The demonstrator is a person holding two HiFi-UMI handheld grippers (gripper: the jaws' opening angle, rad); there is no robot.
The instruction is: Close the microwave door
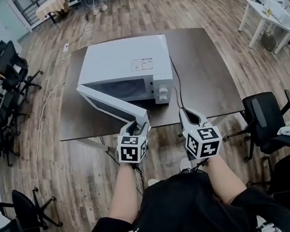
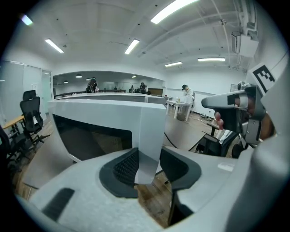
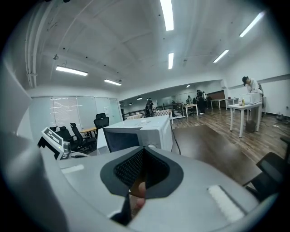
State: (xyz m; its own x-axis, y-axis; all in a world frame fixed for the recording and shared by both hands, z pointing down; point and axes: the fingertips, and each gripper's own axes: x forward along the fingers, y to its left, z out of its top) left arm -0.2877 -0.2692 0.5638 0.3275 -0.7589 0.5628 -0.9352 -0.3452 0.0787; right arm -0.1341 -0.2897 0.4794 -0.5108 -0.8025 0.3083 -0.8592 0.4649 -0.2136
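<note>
A white microwave (image 1: 128, 67) stands on a dark table (image 1: 202, 68), its door (image 1: 109, 104) swung out toward me past the table's front edge. My left gripper (image 1: 138, 124) grips the door's free end. In the left gripper view the door's white edge (image 2: 149, 136) sits clamped between the dark pads (image 2: 124, 167). My right gripper (image 1: 187, 113) hovers at the table's front edge, right of the door and holding nothing. In the right gripper view its jaws (image 3: 142, 167) are shut, pointing at the microwave (image 3: 140, 131) from the front right.
A black cable (image 1: 177, 82) runs along the microwave's right side. Office chairs (image 1: 9, 67) crowd the left, and another chair (image 1: 270, 117) stands at the table's right front corner. A white table (image 1: 270, 17) with a person stands at the back right.
</note>
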